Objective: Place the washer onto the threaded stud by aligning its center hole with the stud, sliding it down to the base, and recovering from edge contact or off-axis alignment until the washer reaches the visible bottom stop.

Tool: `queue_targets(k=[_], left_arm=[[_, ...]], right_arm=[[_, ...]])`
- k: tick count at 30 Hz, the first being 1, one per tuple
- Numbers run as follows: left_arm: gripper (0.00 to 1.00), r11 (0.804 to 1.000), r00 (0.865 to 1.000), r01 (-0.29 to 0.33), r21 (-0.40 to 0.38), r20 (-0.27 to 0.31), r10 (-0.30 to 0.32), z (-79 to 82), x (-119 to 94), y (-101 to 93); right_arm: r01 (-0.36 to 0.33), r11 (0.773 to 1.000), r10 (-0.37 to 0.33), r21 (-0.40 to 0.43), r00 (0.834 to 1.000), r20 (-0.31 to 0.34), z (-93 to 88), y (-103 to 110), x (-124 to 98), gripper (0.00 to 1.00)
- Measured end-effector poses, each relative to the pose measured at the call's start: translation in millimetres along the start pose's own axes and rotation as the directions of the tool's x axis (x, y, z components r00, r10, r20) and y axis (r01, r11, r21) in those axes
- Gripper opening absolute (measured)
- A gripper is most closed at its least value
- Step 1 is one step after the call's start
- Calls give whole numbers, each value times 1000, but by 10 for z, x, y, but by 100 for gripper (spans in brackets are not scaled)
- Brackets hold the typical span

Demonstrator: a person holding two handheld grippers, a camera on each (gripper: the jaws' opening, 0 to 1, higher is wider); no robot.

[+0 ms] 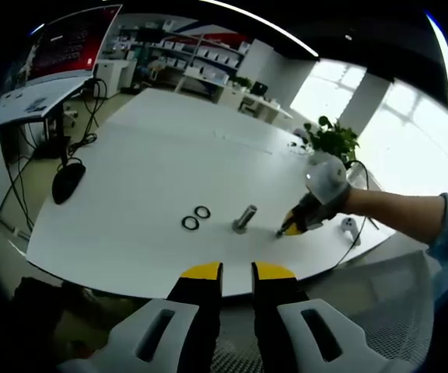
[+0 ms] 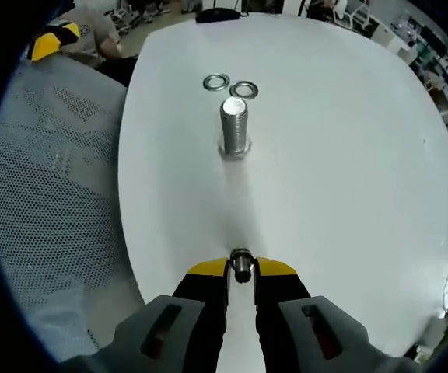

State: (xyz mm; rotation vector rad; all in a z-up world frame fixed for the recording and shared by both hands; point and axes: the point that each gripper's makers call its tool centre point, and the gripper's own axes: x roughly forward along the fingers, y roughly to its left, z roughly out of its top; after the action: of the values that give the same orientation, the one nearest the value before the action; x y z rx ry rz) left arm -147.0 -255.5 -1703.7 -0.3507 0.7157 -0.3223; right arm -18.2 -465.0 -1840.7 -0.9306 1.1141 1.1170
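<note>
A threaded metal stud point(image 1: 245, 217) point(image 2: 235, 128) stands upright on the white table point(image 1: 146, 155) point(image 2: 325, 171). Two loose washers point(image 1: 190, 223) point(image 1: 202, 211) lie flat just beyond it in the right gripper view point(image 2: 216, 81) point(image 2: 244, 90). My right gripper point(image 2: 242, 273) is shut on a third washer point(image 2: 242, 266), held on edge near the table's front edge, well short of the stud. In the left gripper view that right gripper point(image 1: 288, 230) sits right of the stud in a gloved hand. My left gripper point(image 1: 237, 272) hovers off the table edge, slightly open with nothing between its fingers.
A black mouse point(image 1: 67, 180) with its cable lies at the table's left corner, and a potted plant point(image 1: 333, 140) stands at the far right. A grey mesh chair point(image 2: 53, 194) sits beside the table. A monitor point(image 1: 72, 39) stands on a desk to the left.
</note>
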Motion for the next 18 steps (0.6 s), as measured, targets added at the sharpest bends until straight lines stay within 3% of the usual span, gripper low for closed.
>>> queue_targets(k=[7, 9, 11, 18], left_arm=[[12, 1000, 1000, 0, -2, 1, 0, 1, 0, -2], [12, 1000, 1000, 0, -2, 2, 0, 3, 1, -1], [12, 1000, 1000, 1, -1, 2, -1, 3, 0, -2], [12, 1000, 1000, 4, 0, 5, -4, 9, -1, -9]], right_arm=[[-5, 999, 3, -49, 999, -37, -48, 22, 49, 14], [5, 999, -6, -33, 999, -44, -39, -15, 38, 20], [23, 1000, -23, -18, 999, -37, -41, -49, 20, 28], [19, 999, -19, 36, 1000, 17, -2, -39, -204, 35]])
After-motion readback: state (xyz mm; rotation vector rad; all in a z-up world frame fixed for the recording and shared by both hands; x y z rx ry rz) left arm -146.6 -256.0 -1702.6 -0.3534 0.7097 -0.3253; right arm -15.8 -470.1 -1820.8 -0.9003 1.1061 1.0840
